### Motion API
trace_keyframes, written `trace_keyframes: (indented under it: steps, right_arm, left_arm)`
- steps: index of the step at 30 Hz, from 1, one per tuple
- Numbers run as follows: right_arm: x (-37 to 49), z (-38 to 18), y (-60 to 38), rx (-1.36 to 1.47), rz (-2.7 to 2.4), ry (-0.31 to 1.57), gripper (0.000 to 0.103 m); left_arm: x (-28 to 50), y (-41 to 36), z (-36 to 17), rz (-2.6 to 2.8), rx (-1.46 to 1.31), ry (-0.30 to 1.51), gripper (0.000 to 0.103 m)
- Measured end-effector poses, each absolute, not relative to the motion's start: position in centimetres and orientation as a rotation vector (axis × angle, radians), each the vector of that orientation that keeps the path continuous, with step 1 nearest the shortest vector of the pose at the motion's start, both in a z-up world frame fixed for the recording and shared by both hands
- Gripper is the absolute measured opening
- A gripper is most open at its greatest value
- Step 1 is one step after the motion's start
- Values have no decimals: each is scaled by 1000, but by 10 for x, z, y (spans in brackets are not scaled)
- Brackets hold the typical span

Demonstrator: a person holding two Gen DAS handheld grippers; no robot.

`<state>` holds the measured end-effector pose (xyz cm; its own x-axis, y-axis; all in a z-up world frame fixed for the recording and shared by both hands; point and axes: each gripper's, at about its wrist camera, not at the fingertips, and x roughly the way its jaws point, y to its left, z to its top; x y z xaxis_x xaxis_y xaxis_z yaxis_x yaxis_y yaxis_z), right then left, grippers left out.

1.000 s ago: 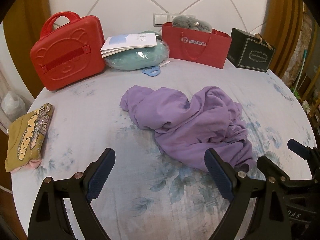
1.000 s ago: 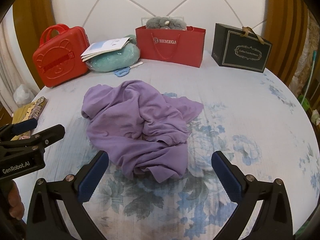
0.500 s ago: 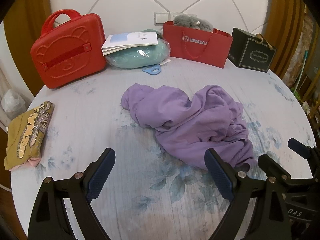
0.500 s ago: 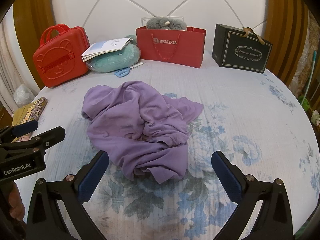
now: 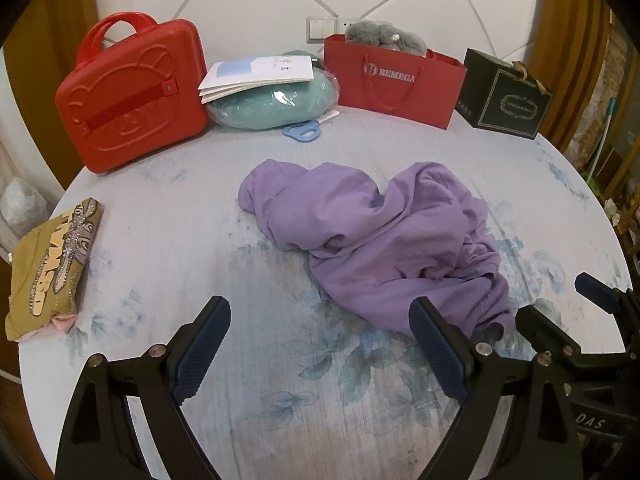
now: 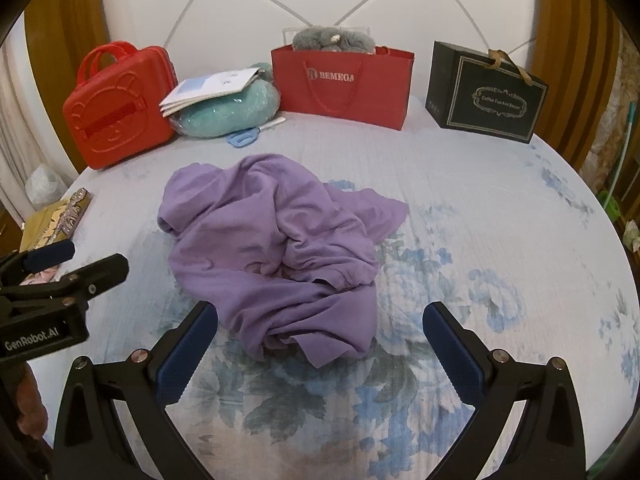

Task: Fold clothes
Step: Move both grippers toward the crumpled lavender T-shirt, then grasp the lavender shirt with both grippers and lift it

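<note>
Purple garment [image 6: 276,256] lies crumpled mid-bed [image 6: 500,208]; left hand-held gripper [image 5: 320,352] and right hand-held gripper [image 6: 320,352] both spread and empty, so a blind pinch risks seizing several bunched layers, likely dragging the heap instead of spreading it.

Two near, low views across bed [image 5: 160,220]

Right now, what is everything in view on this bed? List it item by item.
purple garment: 1, crumpled, bed centre
folded garment: 1, olive with sequins, left edge
suitcase: 1, red, back left
pillow: 1, teal, in plastic, beside suitcase
booklets: a few, white, on pillow
scissors: 1, blue handles, before pillow
gift bag: 1, red, back centre
plush toy: 1, grey, in red bag
black bag: 1, back right
bedsheet: 1, floral
left tongs: open, empty
right tongs: open, empty
</note>
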<state>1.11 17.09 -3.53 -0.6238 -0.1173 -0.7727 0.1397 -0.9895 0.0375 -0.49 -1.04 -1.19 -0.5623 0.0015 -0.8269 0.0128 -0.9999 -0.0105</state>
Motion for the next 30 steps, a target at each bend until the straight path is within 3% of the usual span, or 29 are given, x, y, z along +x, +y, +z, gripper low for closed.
trace_keyframes:
  steps: [26,28,29,30]
  right_arm:
    - [-70,-88,169,1505,-2526,-15,102]
    - [-75,-95,165,1523,-2495,-19,89]
    - [-77,-99,163,1532,-2479,-21,68]
    - [-80,-104,162,1556,-2464,-17,60]
  left_arm:
    - [-103,-34,-85,-2714,1657,47,92]
    - [-108,-32,-98,-2692,1696,24,92]
    - [-111,-30,-105,-2667,1713,-2,91]
    - [-113,-29,-110,-2641,1719,-28,89]
